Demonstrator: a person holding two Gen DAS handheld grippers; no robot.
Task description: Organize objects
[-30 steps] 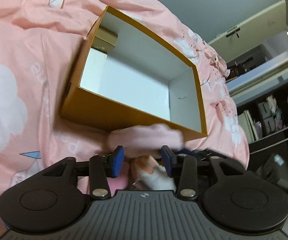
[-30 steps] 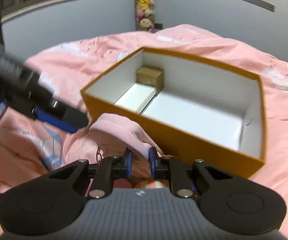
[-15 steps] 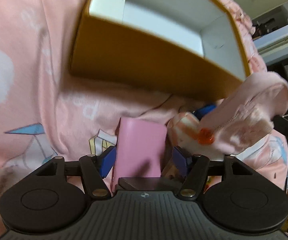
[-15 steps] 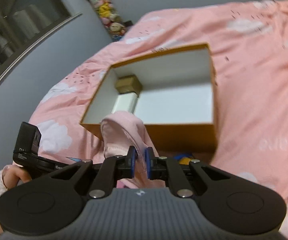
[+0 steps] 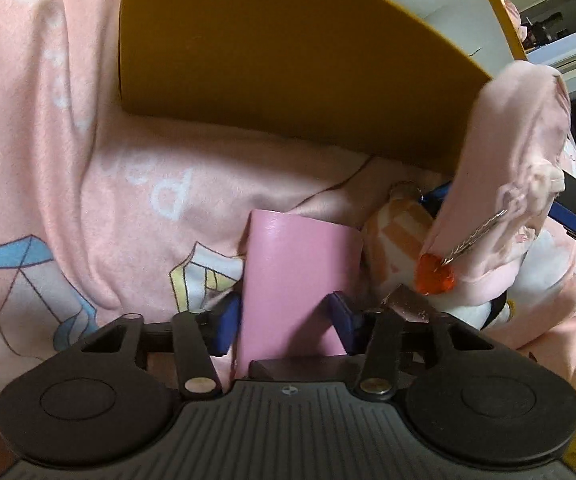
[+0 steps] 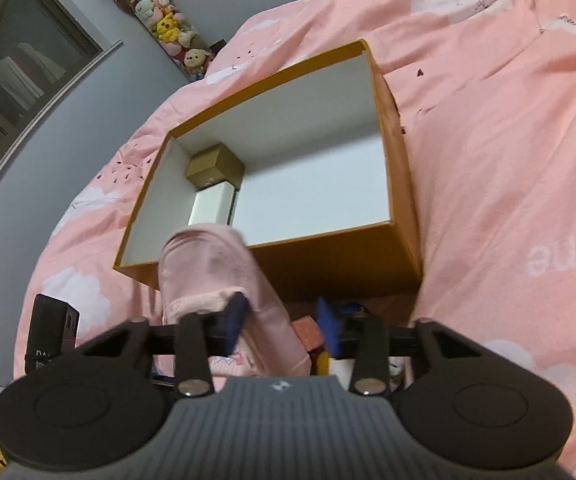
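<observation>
An orange box (image 6: 339, 258) with a white inside is seen on pink bedding (image 6: 499, 152) printed with white clouds; a plain pink case (image 5: 295, 276) is shown.

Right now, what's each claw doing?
Left gripper: open, fingers either side of the pink box.
Right gripper: open, pink pouch draped over one finger.

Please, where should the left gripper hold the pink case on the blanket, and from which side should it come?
Grip the pink case across its two long flat sides, near the end facing the left gripper. Come straight along its length: it lies lengthwise between the open fingers, beside the striped toy.
</observation>
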